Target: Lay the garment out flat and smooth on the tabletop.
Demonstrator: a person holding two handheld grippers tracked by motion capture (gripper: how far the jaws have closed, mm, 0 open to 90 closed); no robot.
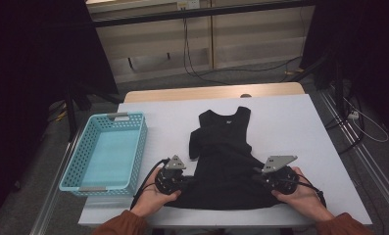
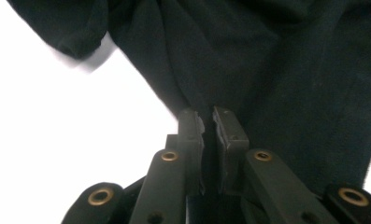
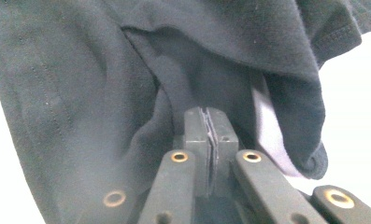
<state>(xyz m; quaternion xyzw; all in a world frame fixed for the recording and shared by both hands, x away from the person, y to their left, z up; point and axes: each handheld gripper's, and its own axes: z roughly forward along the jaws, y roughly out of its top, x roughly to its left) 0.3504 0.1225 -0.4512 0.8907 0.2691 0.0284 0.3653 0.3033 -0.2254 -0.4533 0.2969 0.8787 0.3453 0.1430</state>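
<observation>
A black T-shirt [image 1: 226,161] lies on the white table [image 1: 290,122], collar at the far end and one sleeve folded in at its left. My left gripper [image 1: 187,179] sits at the shirt's near left edge. In the left gripper view the left gripper [image 2: 209,115] has its jaws pinched on a fold of the shirt [image 2: 276,70]. My right gripper [image 1: 258,177] is at the near right edge. In the right gripper view the right gripper [image 3: 206,114] is shut tight on the shirt [image 3: 80,93], with the cloth bunched around the tips.
A light blue plastic basket [image 1: 82,161] stands empty at the table's left side. Bare white tabletop runs to the right of the shirt and beyond the collar. The person's hands and orange-brown sleeves [image 1: 123,224] enter at the near edge.
</observation>
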